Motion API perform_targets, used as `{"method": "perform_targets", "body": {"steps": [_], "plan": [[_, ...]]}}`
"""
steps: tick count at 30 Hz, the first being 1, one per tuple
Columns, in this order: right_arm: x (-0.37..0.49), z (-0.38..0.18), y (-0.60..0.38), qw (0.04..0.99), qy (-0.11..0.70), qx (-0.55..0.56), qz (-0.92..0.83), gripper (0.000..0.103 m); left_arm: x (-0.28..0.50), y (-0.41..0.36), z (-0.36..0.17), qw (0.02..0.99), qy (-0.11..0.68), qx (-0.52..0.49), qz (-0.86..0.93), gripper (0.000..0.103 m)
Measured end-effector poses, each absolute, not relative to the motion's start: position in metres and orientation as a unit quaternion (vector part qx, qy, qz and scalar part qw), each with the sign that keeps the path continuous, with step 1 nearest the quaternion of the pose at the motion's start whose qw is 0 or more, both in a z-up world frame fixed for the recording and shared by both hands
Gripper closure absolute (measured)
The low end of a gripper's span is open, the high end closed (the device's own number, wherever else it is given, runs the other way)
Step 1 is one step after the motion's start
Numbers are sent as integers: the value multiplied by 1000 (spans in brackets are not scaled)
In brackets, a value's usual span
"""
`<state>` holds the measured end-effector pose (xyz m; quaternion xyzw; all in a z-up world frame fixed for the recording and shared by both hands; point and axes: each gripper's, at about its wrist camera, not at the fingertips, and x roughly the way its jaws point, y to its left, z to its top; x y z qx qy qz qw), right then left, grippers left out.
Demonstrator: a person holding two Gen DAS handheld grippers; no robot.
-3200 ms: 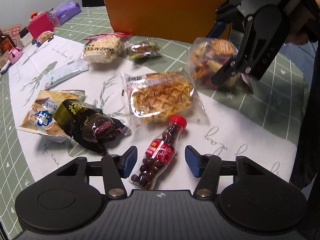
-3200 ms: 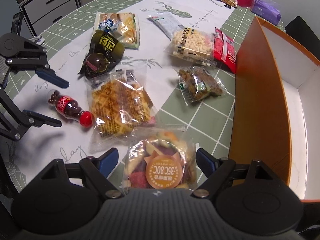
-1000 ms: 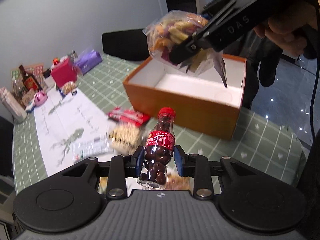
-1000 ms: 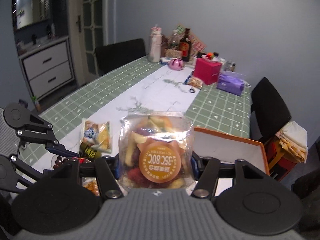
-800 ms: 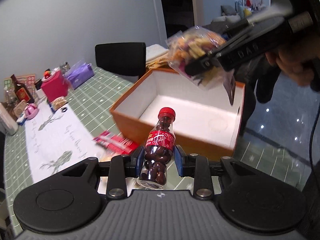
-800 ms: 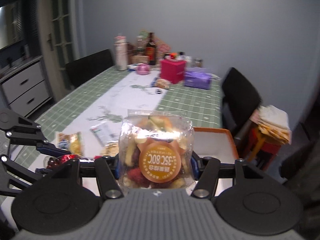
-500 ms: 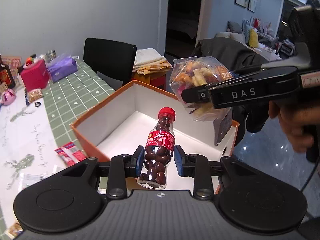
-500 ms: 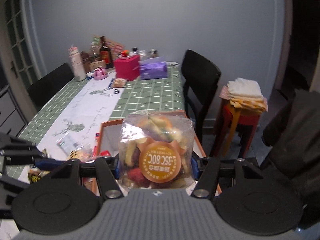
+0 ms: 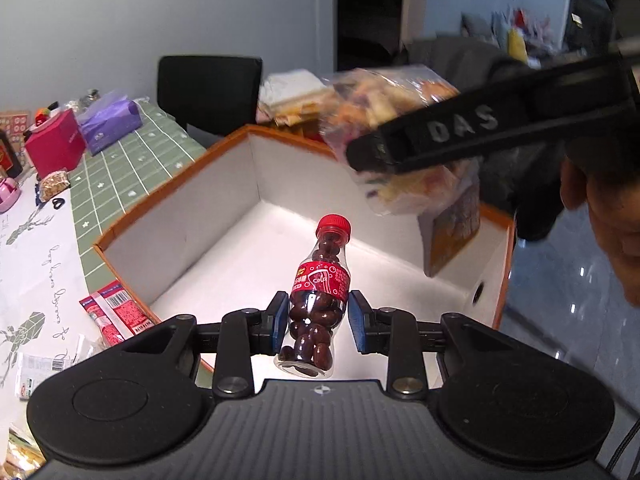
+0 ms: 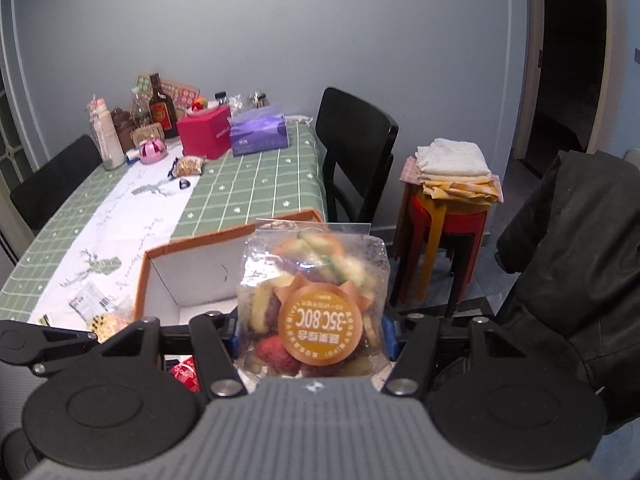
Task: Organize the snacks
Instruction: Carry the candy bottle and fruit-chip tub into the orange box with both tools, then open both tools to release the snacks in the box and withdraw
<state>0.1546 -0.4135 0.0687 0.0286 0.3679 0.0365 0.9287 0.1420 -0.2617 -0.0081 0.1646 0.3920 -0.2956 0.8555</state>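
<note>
**Ana:** Left gripper (image 9: 318,318) is pinching the cola-shaped candy bottle (image 9: 318,300) across its lower body, blue pads pressing either side of the label, and it is hanging over the open orange box (image 9: 176,208). Right gripper (image 10: 314,334) is clamping the clear bag of mixed fruit crisps (image 10: 314,300) between its fingers, also over that box.

**Ben:** Which way is the drop zone lying from the left gripper?

**Ana:** Straight ahead, toward twelve o'clock and below. The bottle's long axis is pointing along the fingers, red cap (image 9: 333,226) at twelve, base toward the camera. The box's white floor (image 9: 248,264) is spreading out under it, so a release looks likely to land inside. In the left wrist view the right gripper's arm marked DAS (image 9: 460,128) is crossing at about one to two o'clock, with the crisp bag hanging near the far corner. The left gripper seems nearer the box's middle.

**Ben:** Anything hard to read?

**Ana:** The crisp bag is blurring in the left view. In the right view the bag is hiding most of the box floor and the fingertips behind it. The red packet (image 9: 114,312) and other wrappers on the table runner (image 9: 28,264) at nine o'clock are being cut off by the gripper body.
</note>
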Motion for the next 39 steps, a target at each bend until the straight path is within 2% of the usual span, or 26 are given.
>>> {"method": "perform_targets", "body": {"steps": [3, 7, 23, 34, 36, 39], "plan": [[160, 50, -406, 917, 397, 5, 47, 45, 138, -268, -25, 844, 397, 208, -293, 67], [165, 31, -396, 904, 424, -21, 56, 45, 138, -267, -35, 840, 403, 210, -296, 67], [164, -11, -378, 848, 516, -70, 99, 45, 137, -271, -35, 807, 438, 245, -312, 70], [165, -18, -378, 839, 531, -81, 91, 43, 131, -271, -31, 803, 438, 253, -313, 72], [164, -16, -378, 843, 524, -87, 84, 41, 131, -268, -26, 810, 432, 247, -309, 69], [161, -5, -378, 855, 507, -84, 73, 30, 132, -260, -17, 821, 424, 233, -303, 63]]}}
